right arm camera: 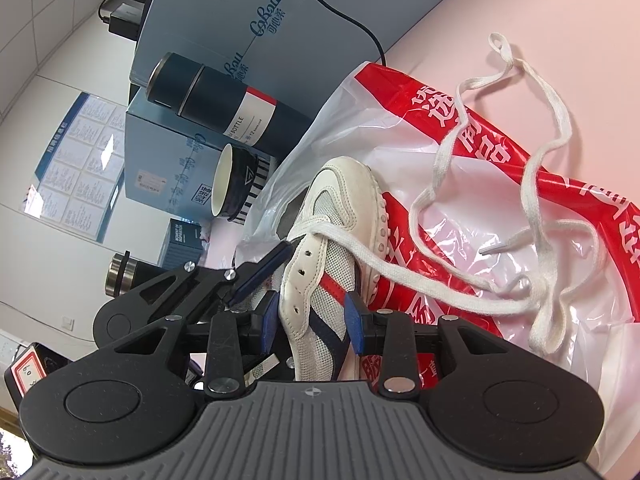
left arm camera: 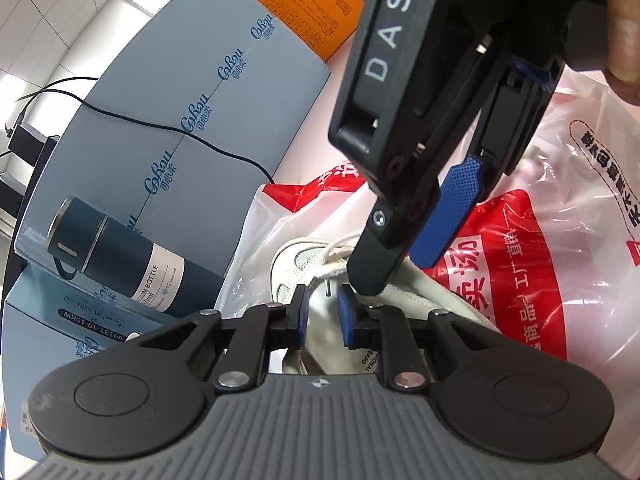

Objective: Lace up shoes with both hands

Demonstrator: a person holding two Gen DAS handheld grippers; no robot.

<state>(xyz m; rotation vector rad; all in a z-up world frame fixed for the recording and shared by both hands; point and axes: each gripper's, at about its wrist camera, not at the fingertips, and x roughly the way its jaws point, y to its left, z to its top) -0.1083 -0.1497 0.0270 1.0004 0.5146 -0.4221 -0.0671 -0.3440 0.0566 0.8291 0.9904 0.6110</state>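
White shoe (right arm camera: 332, 256) lies on its side on the red-and-white plastic bag (right arm camera: 500, 216), toe away from the camera; lace (right arm camera: 472, 216) passes through the front eyelets, both long ends trailing loose over the bag; right gripper (right arm camera: 312, 322) straddles the shoe's upper, jaws parted, pads either side without clamping; left gripper (left arm camera: 322, 312) points at the eyelet strip, jaws parted, holding nothing; right gripper body crosses steeply from above in left wrist view; dark vacuum bottle (right arm camera: 224, 92) lies on blue boxes behind
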